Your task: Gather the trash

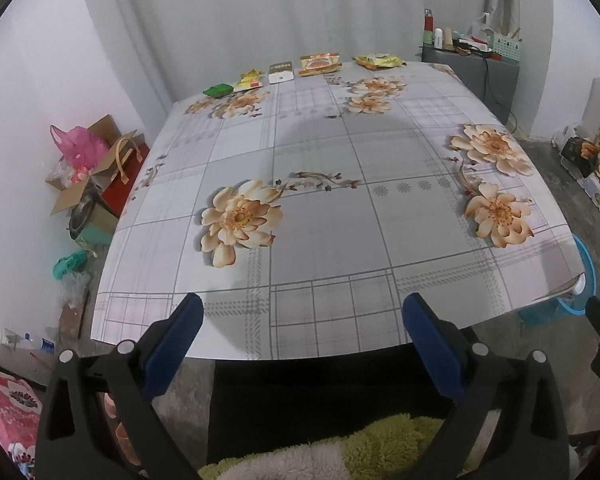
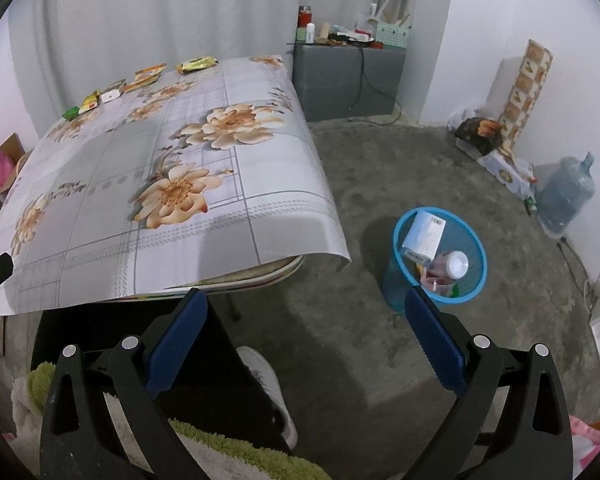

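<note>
The left gripper (image 1: 302,312) hangs over the near edge of the table (image 1: 320,240), its two blue-padded fingers spread wide with nothing between them. The right gripper (image 2: 306,308) is held beside the table over the concrete floor (image 2: 380,168), fingers likewise spread and empty.

The trash lies in a row along the far edge of the table, well apart from both grippers:
- a green packet (image 1: 218,90) at the left end;
- a yellow wrapper (image 1: 250,81) just beside it;
- a small white box (image 1: 281,73);
- an orange packet (image 1: 320,64);
- a yellow-green packet (image 1: 378,60) at the right end.

Printing on these items is too small to read.

A blue bin (image 2: 440,256) stands on the floor beside the table's right corner. It holds a white-and-blue box (image 2: 424,236), a bottle with a white cap (image 2: 454,265) and smaller scraps that cannot be made out. In the left wrist view only part of the bin's rim shows; the tablecloth hides the rest.

A white shoe (image 2: 268,392) and dark trouser legs show below the right gripper; the person is otherwise cut off. A fuzzy green-and-white cloth (image 1: 340,452) fills the bottom edge. A cardboard box (image 1: 96,168) with a pink bag (image 1: 76,148) sits on the floor left of the table, partly hidden by it.
</note>
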`<act>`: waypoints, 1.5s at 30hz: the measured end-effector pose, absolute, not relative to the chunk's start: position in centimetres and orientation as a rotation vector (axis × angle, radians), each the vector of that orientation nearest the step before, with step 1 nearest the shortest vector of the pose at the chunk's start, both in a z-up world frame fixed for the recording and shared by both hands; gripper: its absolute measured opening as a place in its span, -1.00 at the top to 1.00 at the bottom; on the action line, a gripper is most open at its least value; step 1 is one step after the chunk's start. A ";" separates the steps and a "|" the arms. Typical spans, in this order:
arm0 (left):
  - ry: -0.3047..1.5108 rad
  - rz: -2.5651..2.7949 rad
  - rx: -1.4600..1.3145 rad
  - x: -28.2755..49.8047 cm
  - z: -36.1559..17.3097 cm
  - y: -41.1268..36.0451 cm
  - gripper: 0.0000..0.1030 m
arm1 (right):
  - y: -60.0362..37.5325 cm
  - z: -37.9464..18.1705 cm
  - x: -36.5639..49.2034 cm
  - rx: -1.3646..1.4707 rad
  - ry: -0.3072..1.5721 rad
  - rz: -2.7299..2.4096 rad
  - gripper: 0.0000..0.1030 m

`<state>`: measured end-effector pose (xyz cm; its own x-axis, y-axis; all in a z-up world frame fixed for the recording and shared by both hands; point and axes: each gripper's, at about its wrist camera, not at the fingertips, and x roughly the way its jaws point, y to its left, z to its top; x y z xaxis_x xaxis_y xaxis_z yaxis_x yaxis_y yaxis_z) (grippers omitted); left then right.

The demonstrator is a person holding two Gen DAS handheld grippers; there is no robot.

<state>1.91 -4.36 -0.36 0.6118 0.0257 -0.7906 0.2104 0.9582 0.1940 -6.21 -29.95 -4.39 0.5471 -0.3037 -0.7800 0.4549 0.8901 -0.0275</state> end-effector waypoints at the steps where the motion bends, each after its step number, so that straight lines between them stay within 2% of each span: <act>1: 0.908 -0.107 0.280 1.9 -0.4 -4.4 -0.89 | -30.0 -4.4 -6.2 0.186 0.884 -0.452 -0.84; 45: 0.929 -0.096 0.254 1.8 -0.5 -3.6 -0.89 | -29.3 -4.2 -6.1 0.173 0.885 -0.449 -0.84</act>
